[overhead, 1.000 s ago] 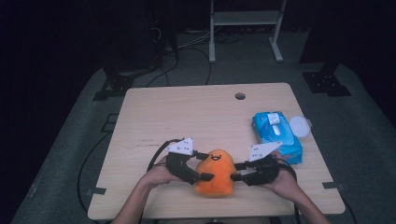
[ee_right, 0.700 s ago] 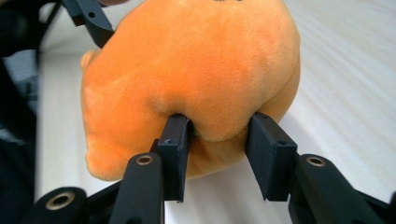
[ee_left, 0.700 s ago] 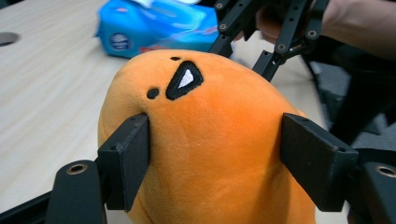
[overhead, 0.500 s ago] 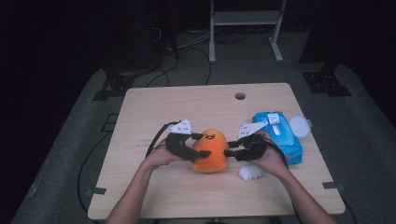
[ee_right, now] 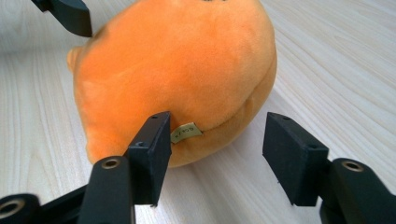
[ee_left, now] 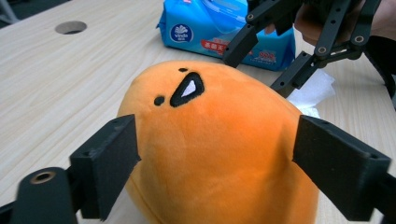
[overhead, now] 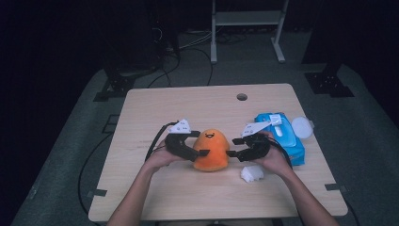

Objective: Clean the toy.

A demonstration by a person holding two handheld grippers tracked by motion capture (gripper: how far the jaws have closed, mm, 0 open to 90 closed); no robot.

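We note the table (overhead: pixel 155 108): its far half lies bare up to the cable hole (overhead: pixel 242 97), and the left edge is well apart from the work. The blue wipes pack (overhead: pixel 280 136) crowds the right edge, a white lid (overhead: pixel 301 127) beside it. The orange plush toy (overhead: pixel 211 149) sits upright near the front centre, soft, dome-shaped, with a black smiling face. The left gripper (overhead: pixel 203 153) and the right gripper (overhead: pixel 231 153) flank it; both jaw pairs have just been opening and stand wide, the plush between the left pair. A crumpled tissue (overhead: pixel 251 173) lies just beside the right hand.
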